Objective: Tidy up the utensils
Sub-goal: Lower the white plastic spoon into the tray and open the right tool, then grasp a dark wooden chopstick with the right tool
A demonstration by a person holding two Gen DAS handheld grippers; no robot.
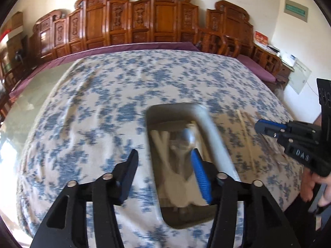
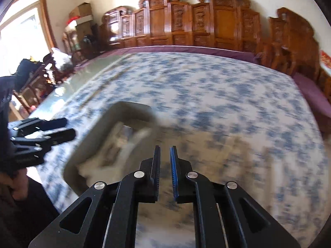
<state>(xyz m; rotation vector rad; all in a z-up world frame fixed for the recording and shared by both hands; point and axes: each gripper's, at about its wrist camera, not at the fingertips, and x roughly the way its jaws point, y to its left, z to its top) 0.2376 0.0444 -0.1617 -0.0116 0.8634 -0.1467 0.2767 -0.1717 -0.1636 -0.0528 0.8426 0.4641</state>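
Note:
A grey tray [image 1: 203, 124] sits on the blue-flowered tablecloth and holds white spoons [image 1: 163, 142] and a metal spoon [image 1: 187, 137]; all are blurred. My left gripper [image 1: 164, 153] is open and empty, its right finger over the tray. In the right wrist view the tray [image 2: 89, 144] lies left of my right gripper [image 2: 165, 150], whose jaws stand a narrow gap apart with nothing between them. Pale chopsticks [image 1: 246, 128] lie on the cloth right of the tray. The right gripper also shows in the left wrist view [image 1: 266, 126], and the left gripper in the right wrist view [image 2: 66, 127].
The flowered tablecloth [image 1: 124, 95] covers a large table. Carved wooden chairs [image 1: 144, 18] line the far wall behind a purple-cushioned bench [image 1: 256, 70]. A bright window [image 2: 22, 31] is at the left.

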